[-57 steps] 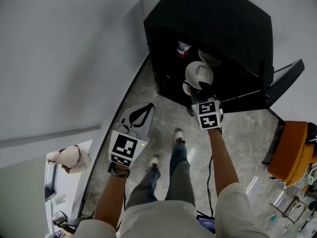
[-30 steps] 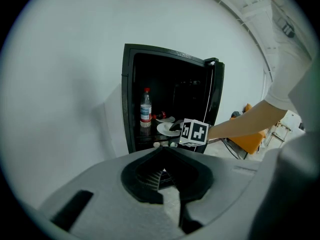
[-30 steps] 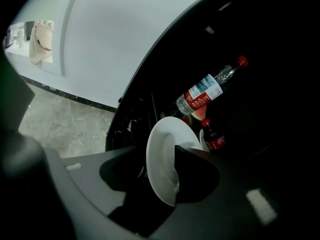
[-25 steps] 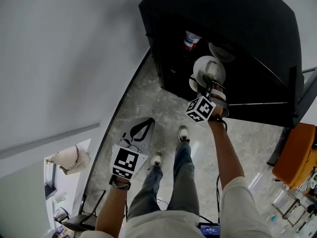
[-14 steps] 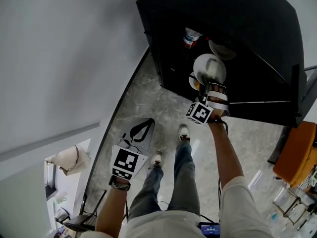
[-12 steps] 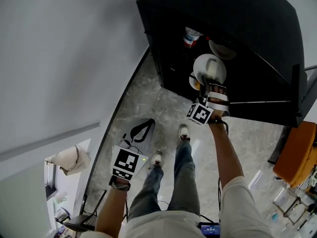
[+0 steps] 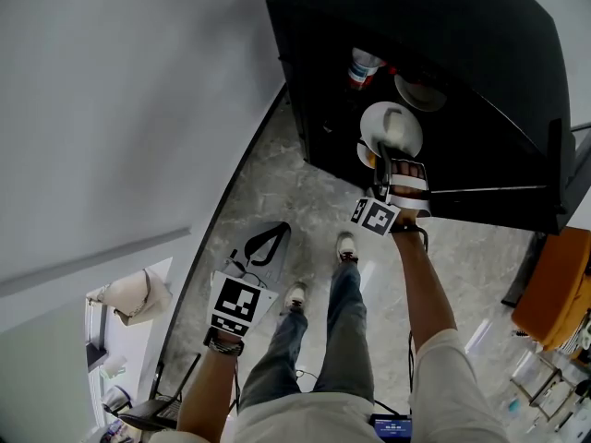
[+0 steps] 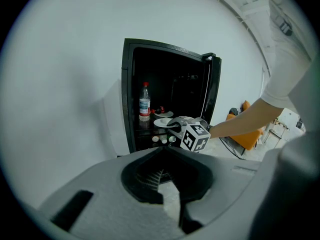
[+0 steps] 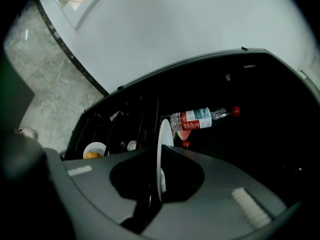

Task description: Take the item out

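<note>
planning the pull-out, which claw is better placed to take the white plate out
Right. The right claw has just been closing, the white plate between its jaws inside the cabinet; the left claw hangs back, empty.

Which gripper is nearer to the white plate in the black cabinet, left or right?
Right. The right gripper has just been closing its jaws on the rim of the white plate inside the cabinet; the left gripper hangs low over the floor, well short of the cabinet.

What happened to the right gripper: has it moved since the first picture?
Yes. The right gripper has rolled, cube swinging left, at the white plate in the black cabinet; its jaws have just been closing on the plate's rim.
</note>
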The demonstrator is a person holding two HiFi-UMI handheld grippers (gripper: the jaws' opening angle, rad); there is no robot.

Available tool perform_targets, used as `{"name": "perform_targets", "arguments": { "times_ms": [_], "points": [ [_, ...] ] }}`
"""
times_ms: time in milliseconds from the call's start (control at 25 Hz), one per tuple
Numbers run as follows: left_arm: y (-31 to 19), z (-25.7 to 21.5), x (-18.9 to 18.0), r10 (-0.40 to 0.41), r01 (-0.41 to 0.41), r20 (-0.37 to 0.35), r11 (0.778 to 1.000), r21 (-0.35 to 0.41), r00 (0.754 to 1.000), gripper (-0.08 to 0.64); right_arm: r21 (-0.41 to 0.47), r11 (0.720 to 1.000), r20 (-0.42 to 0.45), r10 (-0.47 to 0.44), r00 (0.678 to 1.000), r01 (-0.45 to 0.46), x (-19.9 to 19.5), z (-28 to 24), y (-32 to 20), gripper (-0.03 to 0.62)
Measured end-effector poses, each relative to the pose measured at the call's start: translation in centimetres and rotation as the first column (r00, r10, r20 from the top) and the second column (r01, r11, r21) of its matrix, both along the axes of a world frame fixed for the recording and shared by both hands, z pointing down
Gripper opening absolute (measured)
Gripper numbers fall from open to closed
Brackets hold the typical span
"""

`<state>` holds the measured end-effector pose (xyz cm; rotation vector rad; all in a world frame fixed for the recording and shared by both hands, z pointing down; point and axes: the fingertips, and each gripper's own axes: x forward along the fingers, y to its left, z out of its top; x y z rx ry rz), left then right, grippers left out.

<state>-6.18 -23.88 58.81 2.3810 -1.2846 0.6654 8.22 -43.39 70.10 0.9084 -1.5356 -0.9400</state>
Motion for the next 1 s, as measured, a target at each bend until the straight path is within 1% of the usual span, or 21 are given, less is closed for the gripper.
{"name": "perform_targets", "arguments": {
  "times_ms": [200,360,600,760,1000],
  "points": [
    [-0.1,-0.8,-0.5,-0.007,0.007,0.006,1.0,0.019,1.0,-0.003,0.008,1.0,0.005,-0.03,1.0,0.03,-0.9,-0.8,0.7,0.023],
    [-0.2,-2.0,-0.8,-0.014,0.014,0.005,0.999,0.047,1.0,-0.003,-0.006,0.999,0.022,-0.05,0.998,0.05,-1.7,-2.0,0.9,0.024],
    [-0.1,-4.5,-1.4,-0.015,0.013,0.015,0.995,0.098,1.0,-0.003,0.018,0.998,0.043,-0.069,0.997,0.068,-2.7,-5.5,1.7,0.024],
    [-0.4,-6.3,-1.7,-0.022,0.02,0.016,0.991,0.131,1.0,-0.003,0.012,0.997,0.059,-0.08,0.995,0.079,-3.1,-7.5,2.8,0.025],
    [-0.6,-8.9,-1.6,-0.011,0.01,0.004,0.981,0.192,1.0,-0.003,0.028,0.991,0.041,-0.131,0.99,0.13,-4.1,-10.6,5.4,0.024]
  ]
}}
